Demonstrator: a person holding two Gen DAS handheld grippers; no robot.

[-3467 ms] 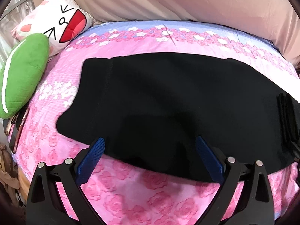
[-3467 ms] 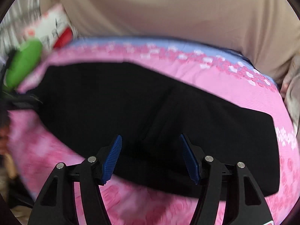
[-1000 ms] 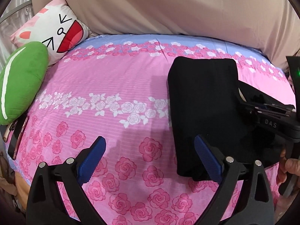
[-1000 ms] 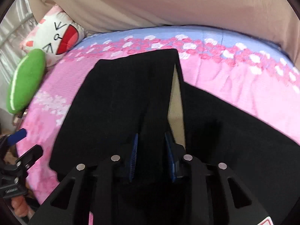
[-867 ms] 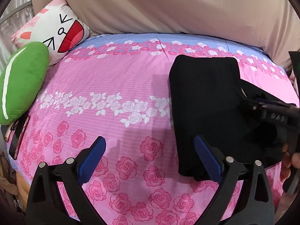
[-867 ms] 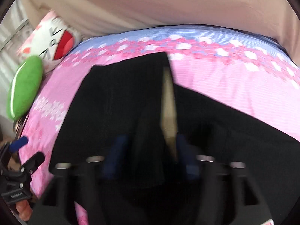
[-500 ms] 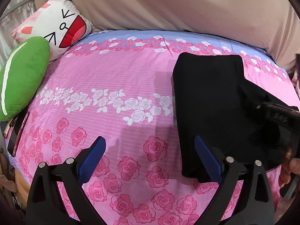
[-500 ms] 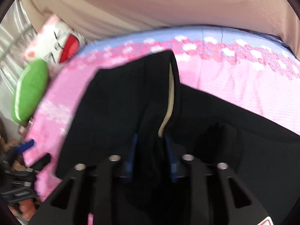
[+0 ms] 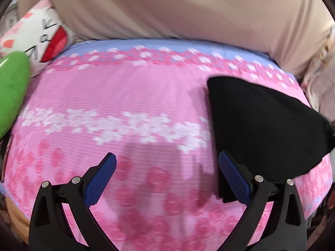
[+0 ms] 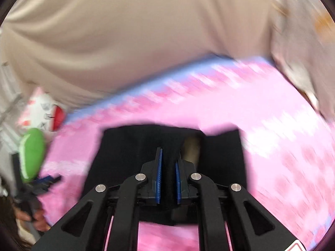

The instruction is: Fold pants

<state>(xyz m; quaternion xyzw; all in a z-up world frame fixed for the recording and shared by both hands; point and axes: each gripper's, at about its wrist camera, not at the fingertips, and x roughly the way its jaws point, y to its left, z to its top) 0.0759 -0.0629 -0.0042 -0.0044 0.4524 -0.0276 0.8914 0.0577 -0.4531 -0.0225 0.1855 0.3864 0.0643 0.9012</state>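
left wrist view: left gripper (image 9: 166, 179) is spread wide with nothing in it, over the pink bedsheet (image 9: 108, 96). the pants (image 9: 259, 123) sit off to the right as a compact black bundle.

right wrist view: right gripper (image 10: 168, 181) is pinched on a raised fold of that bundle. looks mostly folded, probably just laying down and smoothing left.

You're gripping matt black cloth pants (image 10: 129, 156); your right gripper (image 10: 168, 185) shows ribbed blue pads and matt black plastic, above a soft floral cotton bedsheet (image 9: 117, 96).
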